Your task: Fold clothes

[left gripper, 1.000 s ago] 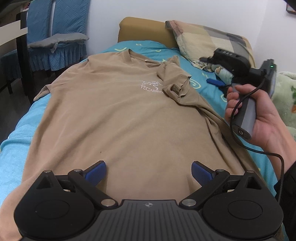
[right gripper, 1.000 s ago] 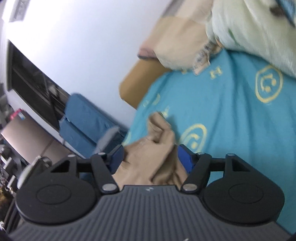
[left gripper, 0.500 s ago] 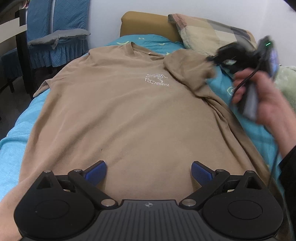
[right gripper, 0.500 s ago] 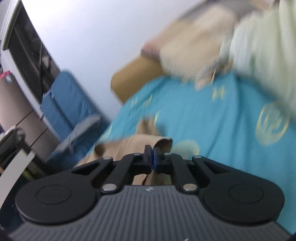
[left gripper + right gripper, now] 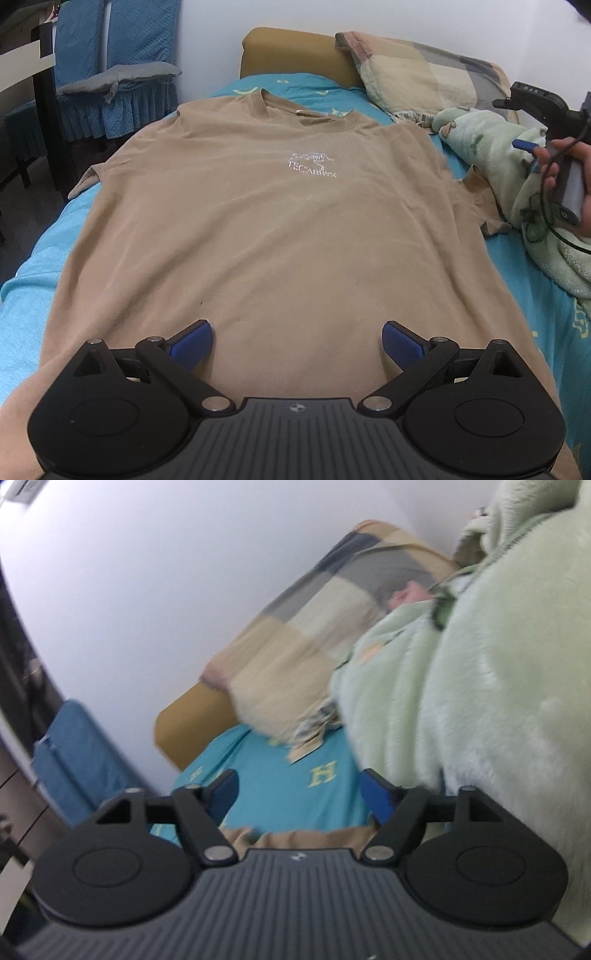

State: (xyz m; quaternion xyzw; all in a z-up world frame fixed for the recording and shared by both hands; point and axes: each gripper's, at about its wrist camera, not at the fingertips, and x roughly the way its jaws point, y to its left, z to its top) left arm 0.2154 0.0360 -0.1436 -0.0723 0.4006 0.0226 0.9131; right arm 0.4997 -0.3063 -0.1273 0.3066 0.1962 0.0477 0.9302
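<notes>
A tan T-shirt [image 5: 266, 229] with a small white chest logo lies flat, front up, on the turquoise bed sheet [image 5: 29, 266]. Its right sleeve [image 5: 476, 199] is spread out towards the green blanket. My left gripper [image 5: 297, 341] is open and empty, low over the shirt's hem. My right gripper [image 5: 297, 794] is open and empty; it hovers above the sleeve's edge [image 5: 314, 836] beside the blanket. In the left wrist view the right gripper [image 5: 535, 122] is held at the far right, above the blanket.
A fluffy green blanket [image 5: 517, 192] is heaped along the bed's right side [image 5: 498, 664]. A checked pillow [image 5: 417, 77] leans on the mustard headboard [image 5: 295, 51]. Blue-covered chairs [image 5: 110, 66] and a dark table leg [image 5: 48, 110] stand left of the bed.
The right gripper shut on the folded-over right sleeve, pulled it outwards to the right, then opened and let it go. The sleeve now lies spread out. The left gripper stayed open.
</notes>
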